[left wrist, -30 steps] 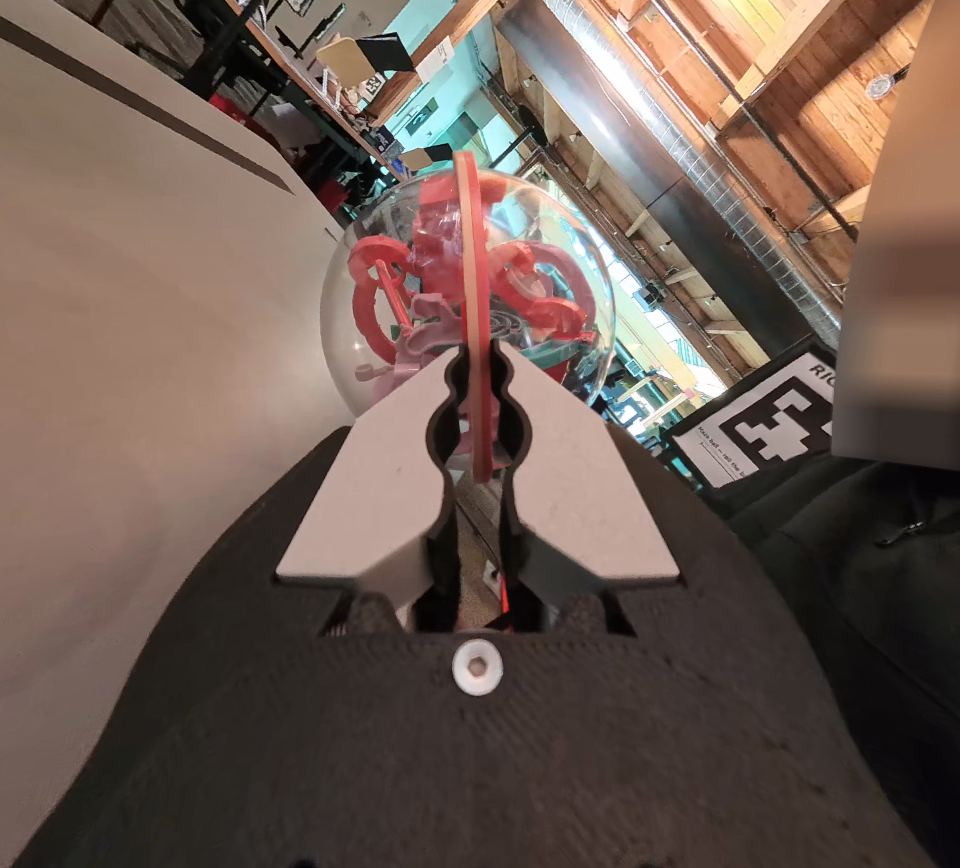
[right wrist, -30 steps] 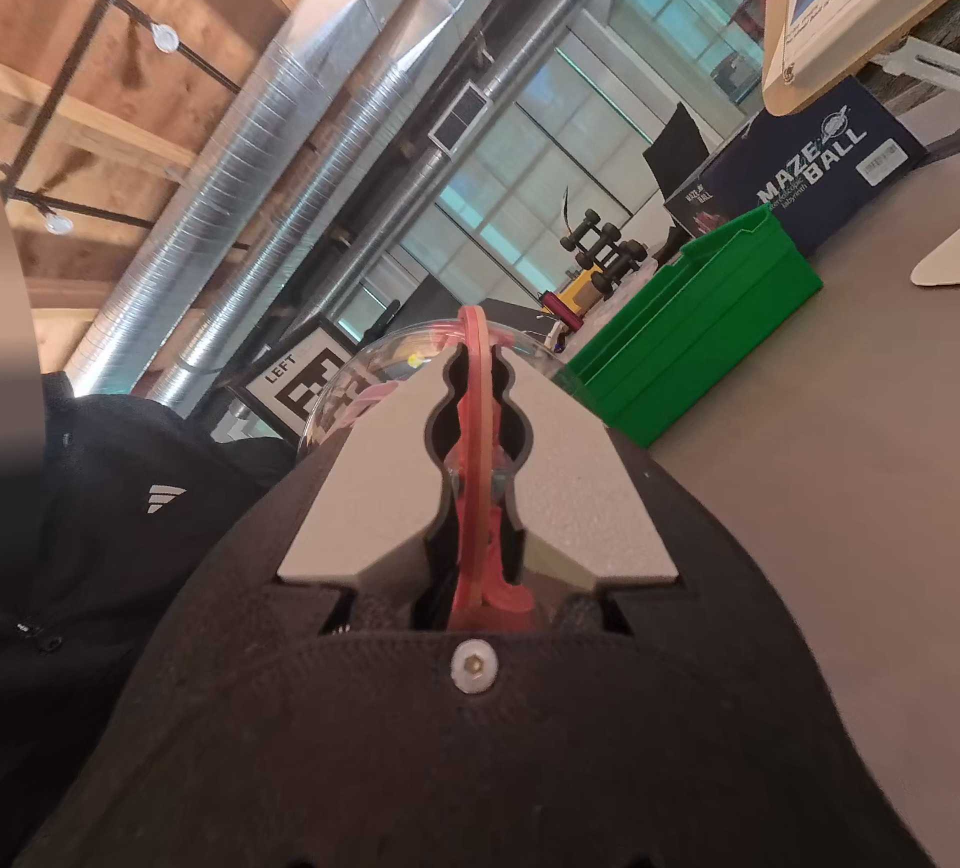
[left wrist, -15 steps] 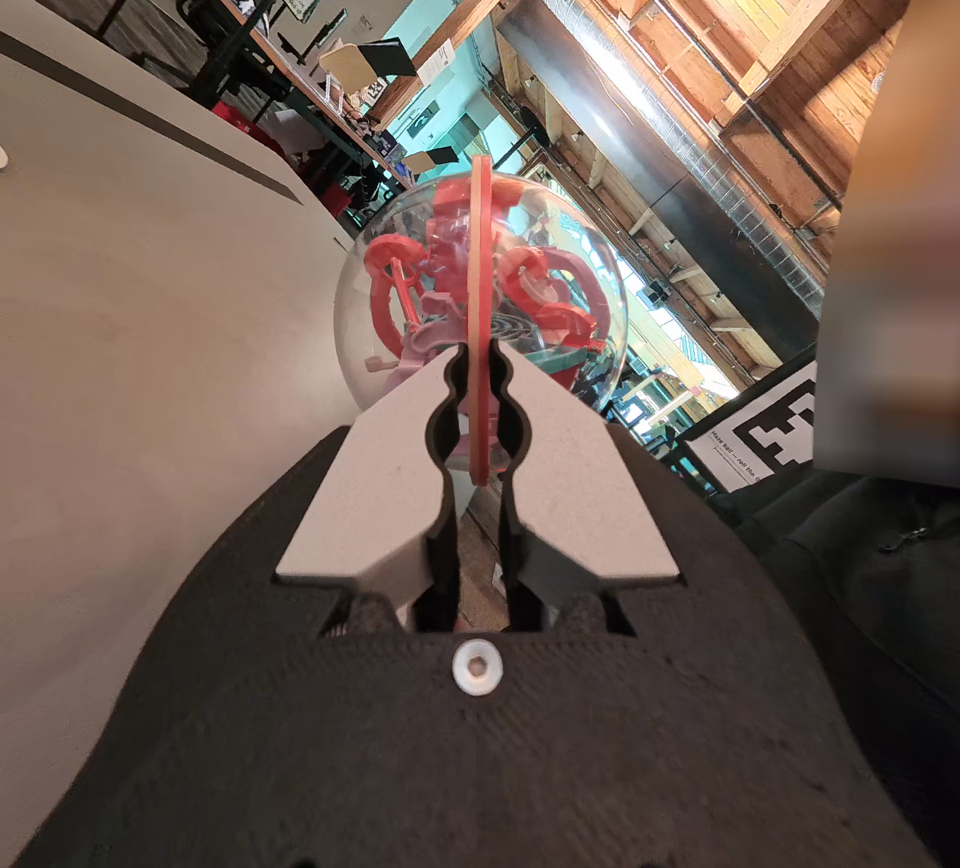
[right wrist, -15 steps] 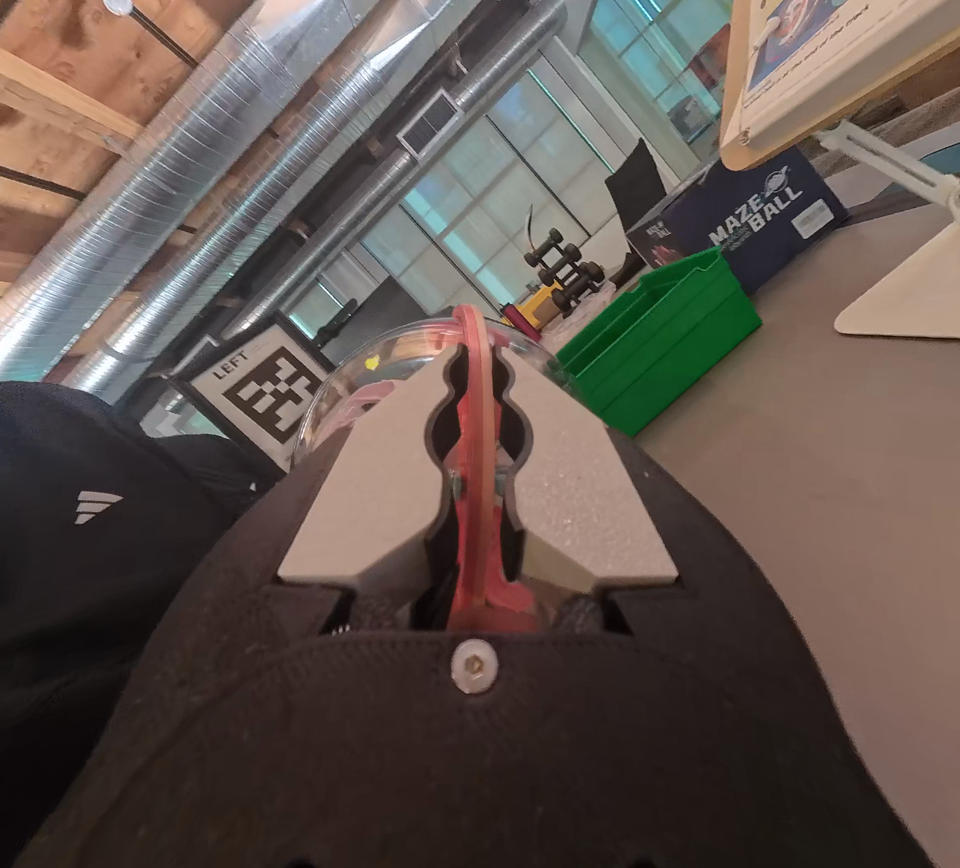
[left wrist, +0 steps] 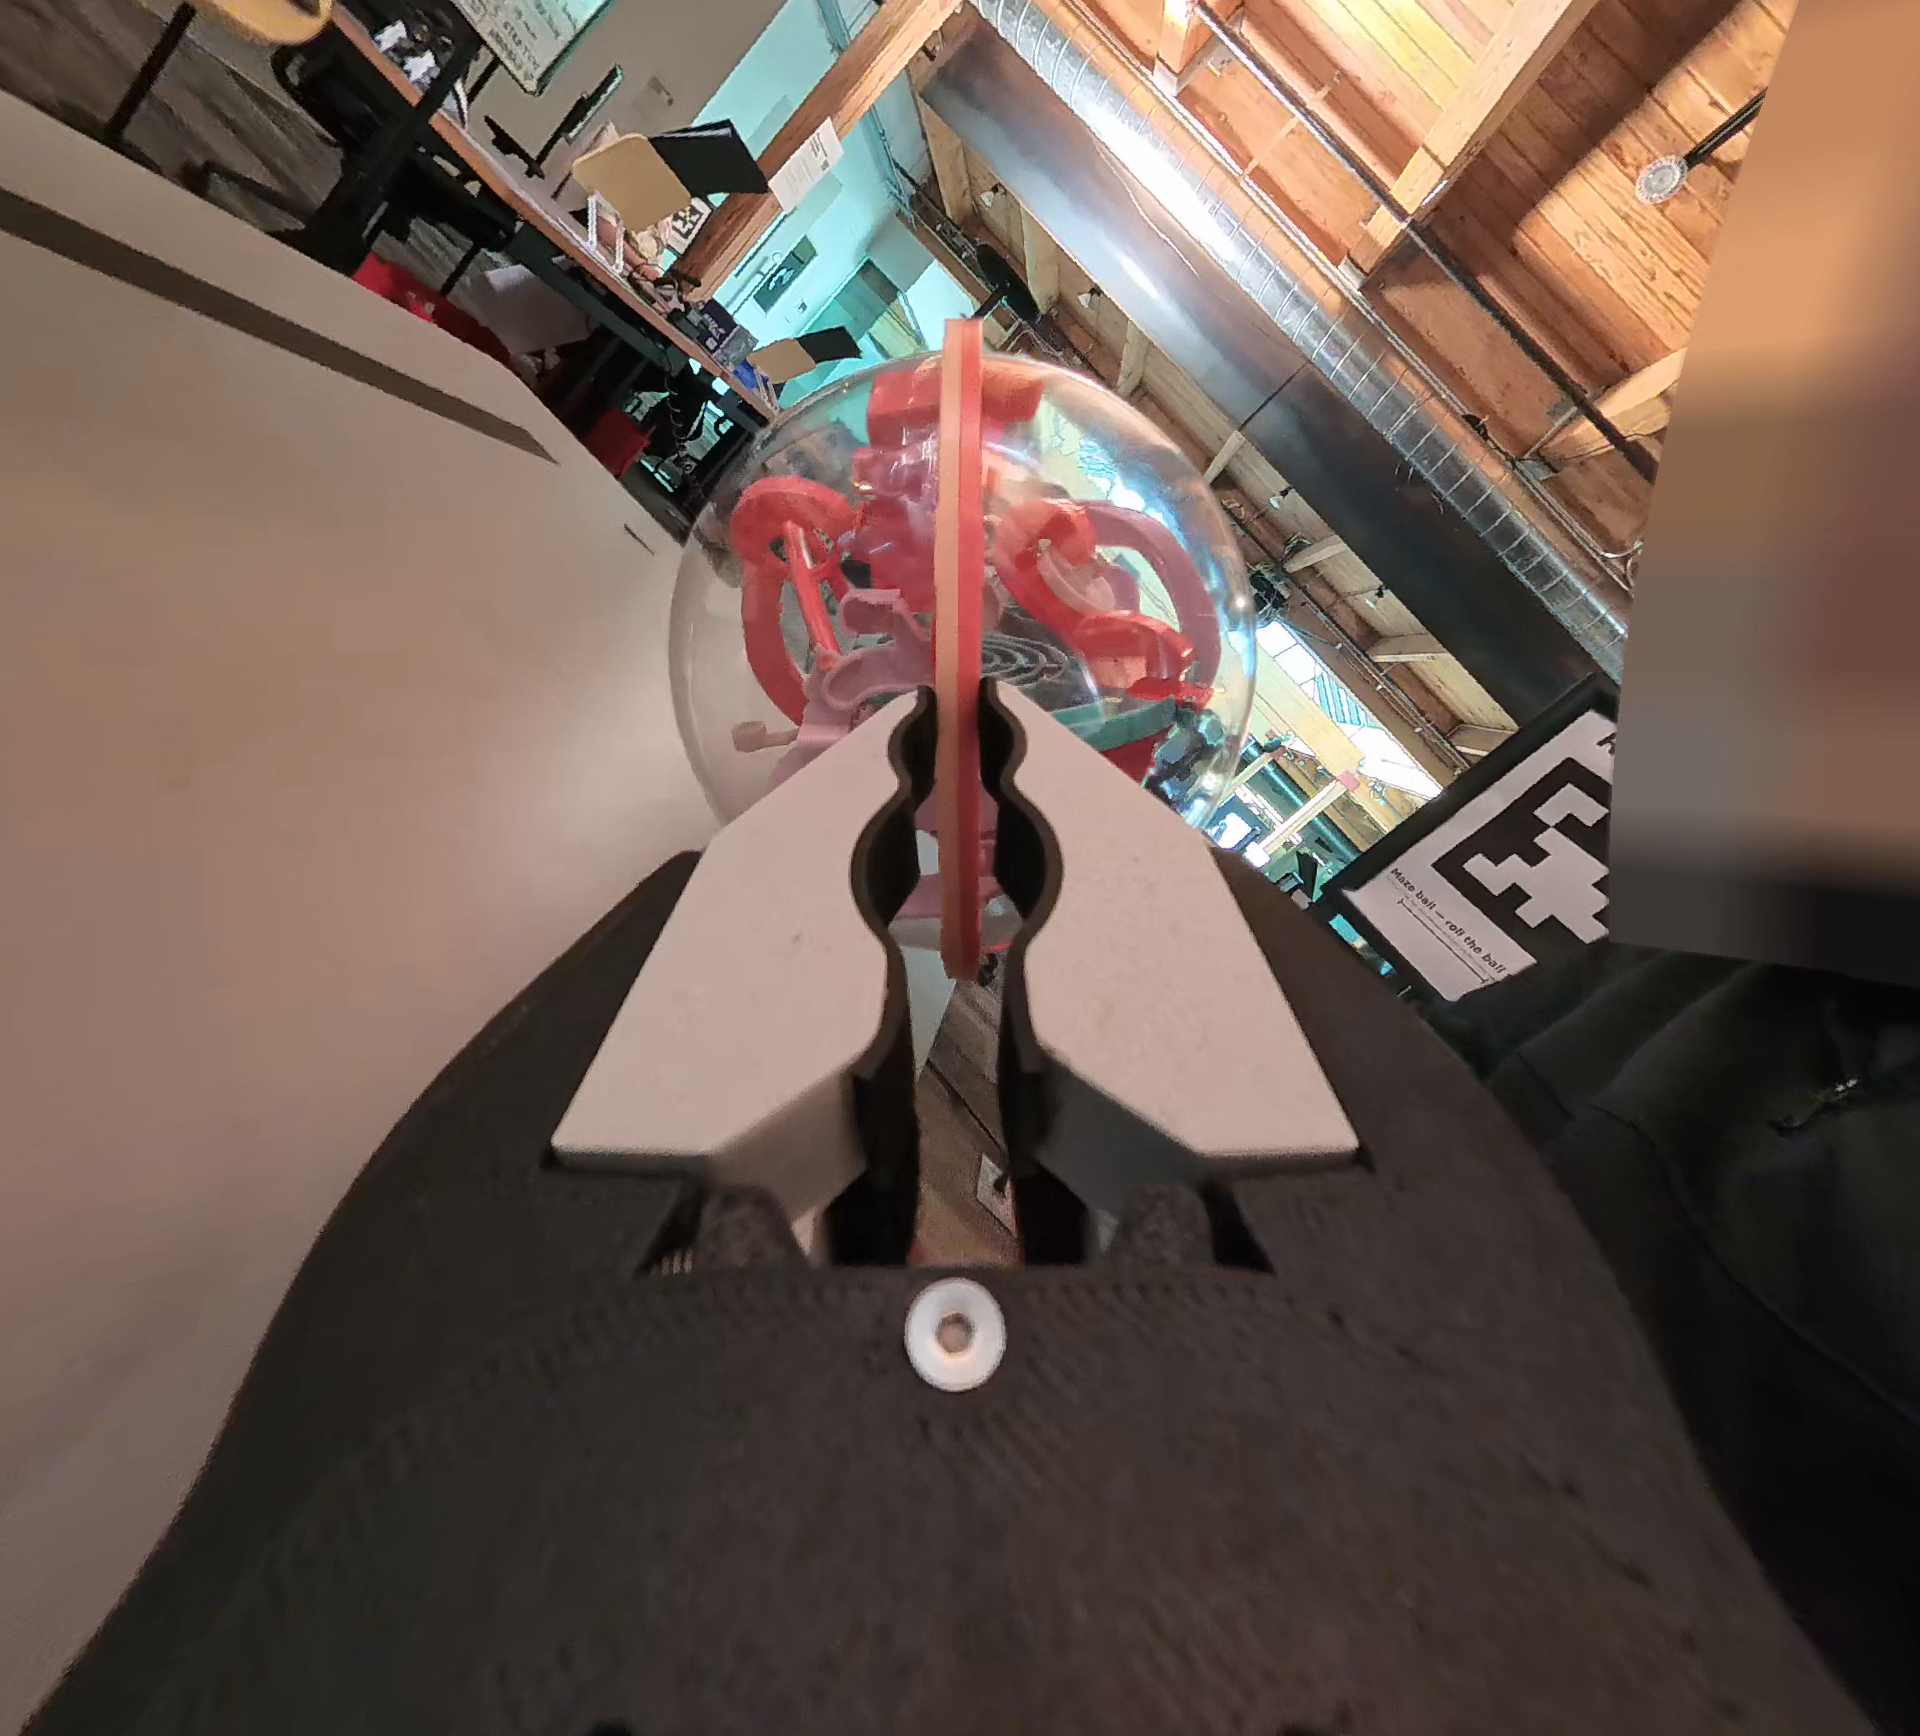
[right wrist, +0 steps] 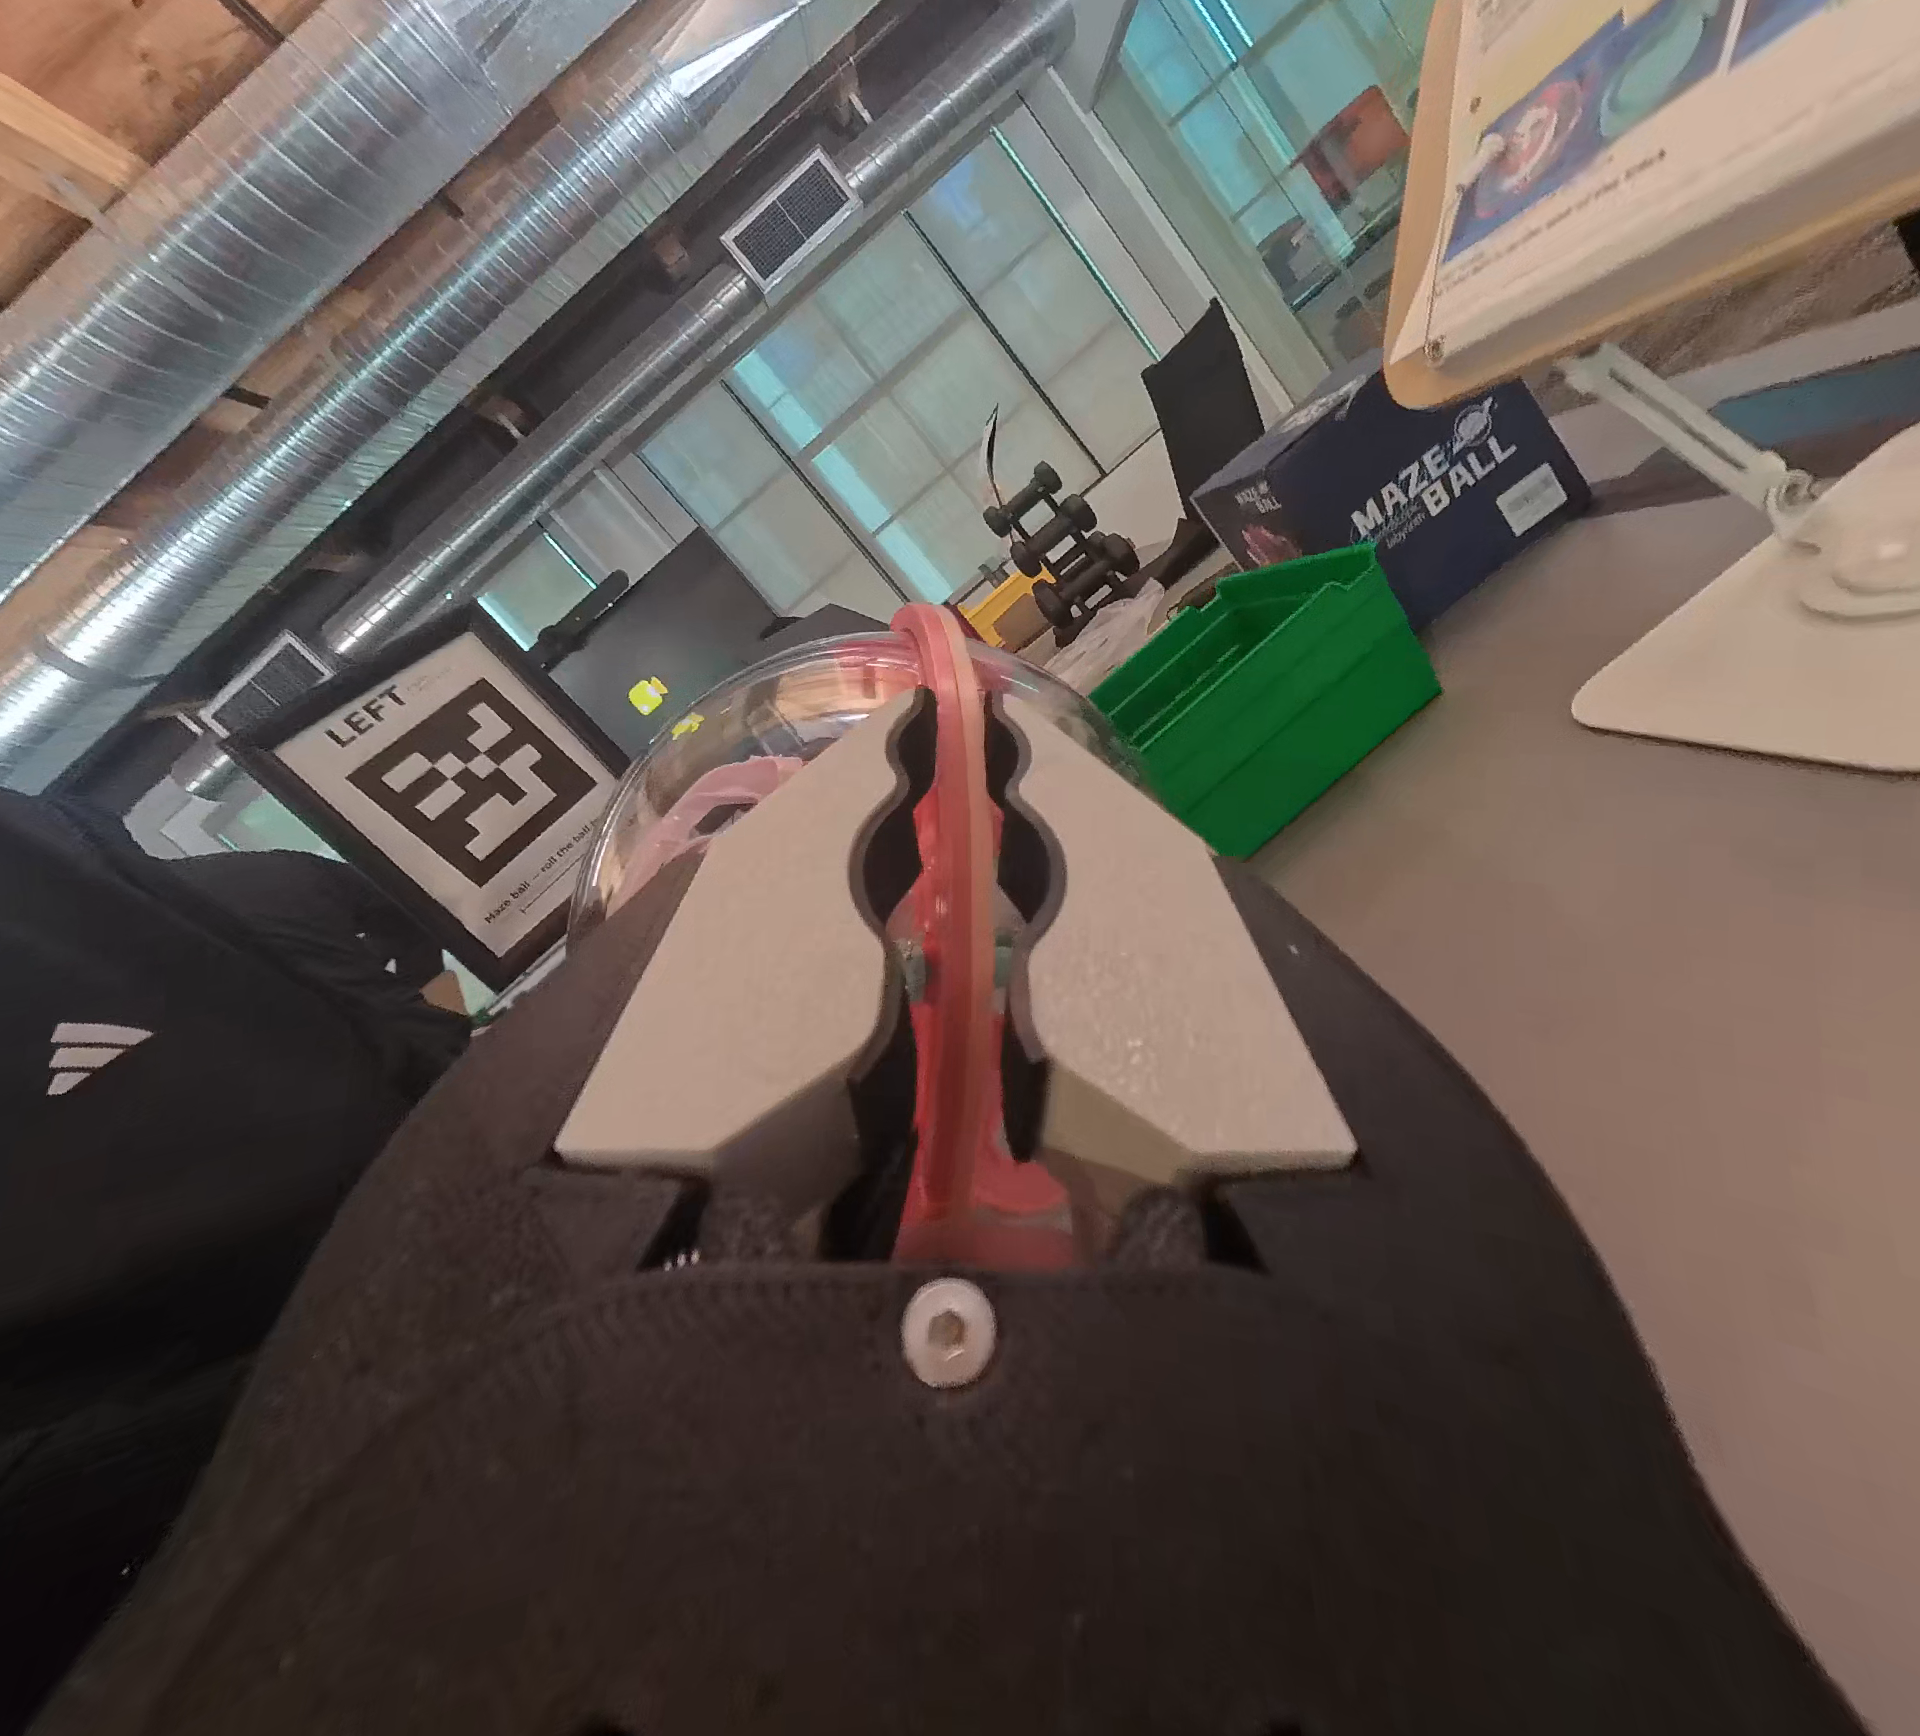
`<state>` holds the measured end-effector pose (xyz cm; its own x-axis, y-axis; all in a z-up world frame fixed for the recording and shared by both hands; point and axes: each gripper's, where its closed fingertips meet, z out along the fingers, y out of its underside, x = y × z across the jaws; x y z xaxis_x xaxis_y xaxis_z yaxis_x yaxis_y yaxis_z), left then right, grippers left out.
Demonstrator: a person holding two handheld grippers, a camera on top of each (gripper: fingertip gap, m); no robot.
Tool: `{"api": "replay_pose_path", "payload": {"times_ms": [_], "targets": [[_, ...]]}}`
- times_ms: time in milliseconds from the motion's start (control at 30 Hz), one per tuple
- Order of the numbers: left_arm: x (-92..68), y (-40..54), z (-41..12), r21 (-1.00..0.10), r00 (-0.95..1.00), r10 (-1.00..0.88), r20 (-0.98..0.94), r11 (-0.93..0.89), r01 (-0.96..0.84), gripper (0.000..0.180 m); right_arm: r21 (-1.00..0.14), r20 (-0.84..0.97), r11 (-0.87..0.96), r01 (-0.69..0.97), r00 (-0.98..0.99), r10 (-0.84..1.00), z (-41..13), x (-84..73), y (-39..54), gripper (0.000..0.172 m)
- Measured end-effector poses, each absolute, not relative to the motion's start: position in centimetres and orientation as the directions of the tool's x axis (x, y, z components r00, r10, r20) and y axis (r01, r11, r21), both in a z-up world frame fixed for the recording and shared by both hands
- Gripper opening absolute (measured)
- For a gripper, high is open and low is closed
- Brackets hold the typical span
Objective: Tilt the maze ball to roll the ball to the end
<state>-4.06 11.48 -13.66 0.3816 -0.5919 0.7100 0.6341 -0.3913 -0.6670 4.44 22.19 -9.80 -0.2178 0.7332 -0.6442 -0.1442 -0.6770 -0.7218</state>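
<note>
1. Count: one maze ball [left wrist: 961,606], a clear sphere with red, pink and teal tracks inside and a red rim band round its middle. Two grippers. One green bin [right wrist: 1273,715], one dark blue box [right wrist: 1444,502], two marker cards [left wrist: 1496,855] [right wrist: 457,793], one white stand [right wrist: 1756,637] carrying a printed board.
2. Left gripper [left wrist: 961,699]: fingers [left wrist: 790,917] clenched on the red rim band, pads against both faces. The sphere bulges beyond the fingertips, held up off the tabletop [left wrist: 260,699].
3. Right gripper [right wrist: 956,710]: fingers [right wrist: 1132,938] clamped on the same band at another part of the sphere; the band runs deep between them to the gripper body.
4. Edges and room: tabletop [right wrist: 1558,1011] bare between gripper and bin; bin, box and stand base stand apart toward its far edge. A person's dark jacket [right wrist: 156,1063] lies close on the other side.
5. Surface and room: smooth grey-beige top; wooden ceiling beams, silver ducts [right wrist: 416,180], large windows, workbenches behind.
</note>
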Motion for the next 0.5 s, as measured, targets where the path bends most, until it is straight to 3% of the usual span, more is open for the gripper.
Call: {"api": "replay_pose_path", "payload": {"times_ms": [500], "targets": [[-4.2,11.8,-9.4,-0.744,0.430,-0.646,0.631,-0.347,0.572,0.006,-0.700,-0.640,-0.671,-0.244,-0.204,0.741,-7.1,5.0,22.5,0.007]]}}
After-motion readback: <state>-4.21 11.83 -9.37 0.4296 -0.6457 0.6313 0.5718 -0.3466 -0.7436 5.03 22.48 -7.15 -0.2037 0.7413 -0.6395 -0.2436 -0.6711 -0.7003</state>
